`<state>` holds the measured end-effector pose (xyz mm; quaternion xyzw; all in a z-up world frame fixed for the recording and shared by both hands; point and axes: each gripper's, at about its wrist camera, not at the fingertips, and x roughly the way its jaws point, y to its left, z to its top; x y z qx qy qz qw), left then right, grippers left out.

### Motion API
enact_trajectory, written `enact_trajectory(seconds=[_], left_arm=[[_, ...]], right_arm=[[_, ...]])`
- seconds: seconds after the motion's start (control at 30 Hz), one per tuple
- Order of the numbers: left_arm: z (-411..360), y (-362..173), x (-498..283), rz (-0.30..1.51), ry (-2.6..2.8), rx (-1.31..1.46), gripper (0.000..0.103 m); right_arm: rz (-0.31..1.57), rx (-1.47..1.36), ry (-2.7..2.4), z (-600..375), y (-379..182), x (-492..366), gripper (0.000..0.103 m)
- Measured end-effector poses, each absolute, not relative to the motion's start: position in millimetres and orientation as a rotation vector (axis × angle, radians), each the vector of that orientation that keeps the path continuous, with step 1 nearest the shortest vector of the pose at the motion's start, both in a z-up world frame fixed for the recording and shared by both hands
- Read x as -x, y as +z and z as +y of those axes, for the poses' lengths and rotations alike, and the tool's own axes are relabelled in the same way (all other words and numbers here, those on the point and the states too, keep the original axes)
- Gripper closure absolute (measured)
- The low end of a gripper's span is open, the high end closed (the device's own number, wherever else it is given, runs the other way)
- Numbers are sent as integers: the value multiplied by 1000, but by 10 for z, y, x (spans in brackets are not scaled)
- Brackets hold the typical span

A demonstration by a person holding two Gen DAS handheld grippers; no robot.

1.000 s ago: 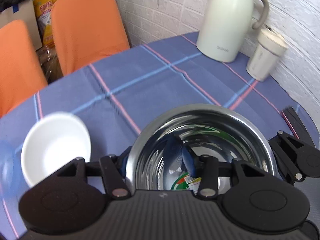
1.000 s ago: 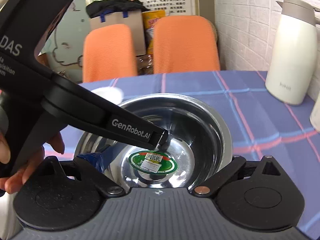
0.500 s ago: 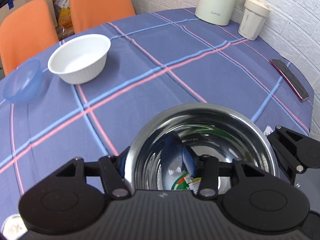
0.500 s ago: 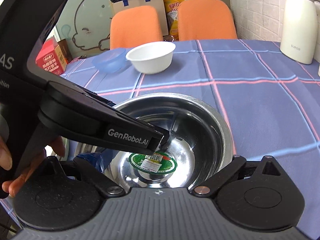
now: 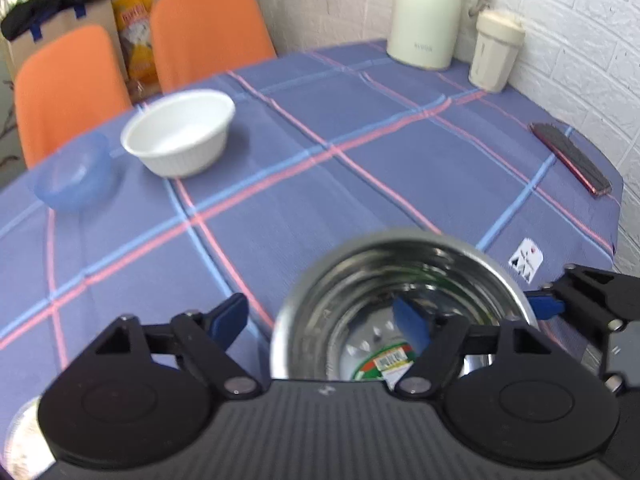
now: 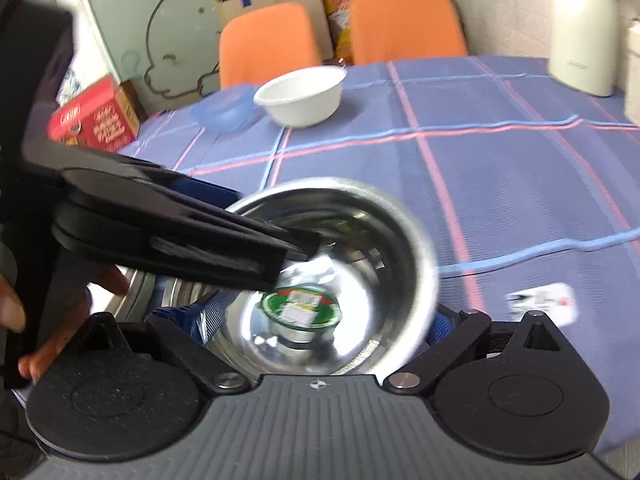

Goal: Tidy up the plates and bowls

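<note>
Left tool (image 5: 320, 320) stands with its jaws apart: one blue pad hangs outside the steel bowl (image 5: 404, 264) on the left, clear of the rim, and the other sits inside it, so nothing is pinched. Right tool (image 6: 316, 320) also has its jaws spread, with a blue pad showing at each side of the bowl's near edge; whether either pad presses the metal cannot be told. From the right wrist view the left tool reaches over the bowl's left rim, and a hand (image 6: 52, 320) grips its handle at the left edge. The bowl sits near, at the front of the desk (image 5: 360, 184), with a green label on its bottom. Far left on the plaid cloth a white bowl (image 5: 180, 136) stands just beside a blue bowl (image 5: 74, 172). At the far right are a jug (image 5: 428, 16) and a cup (image 5: 496, 52).
</note>
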<state>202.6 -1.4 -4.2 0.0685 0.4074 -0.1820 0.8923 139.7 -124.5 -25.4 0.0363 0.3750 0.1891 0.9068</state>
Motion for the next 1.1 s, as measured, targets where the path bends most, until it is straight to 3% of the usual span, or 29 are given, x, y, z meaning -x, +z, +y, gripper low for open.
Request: enact_trajectory(seconds=[0.23,0.63,0.93,1.1], left_arm=[[486,391,-1857,700,-295,-141,22],[1230,476,-2151,723,-141,-114,22],[1149,808,-3250,718,-250,-4,22],[896,698,-4057,801,-324,13,22]], right_arm=[[708,-89,266,-1698,-33,-1265,17],[688,-17,278,-1704,184,-1780,17],[686,102,354,-1291,353,-2715,17],[731,157,406,-1044,234,-3188,17]])
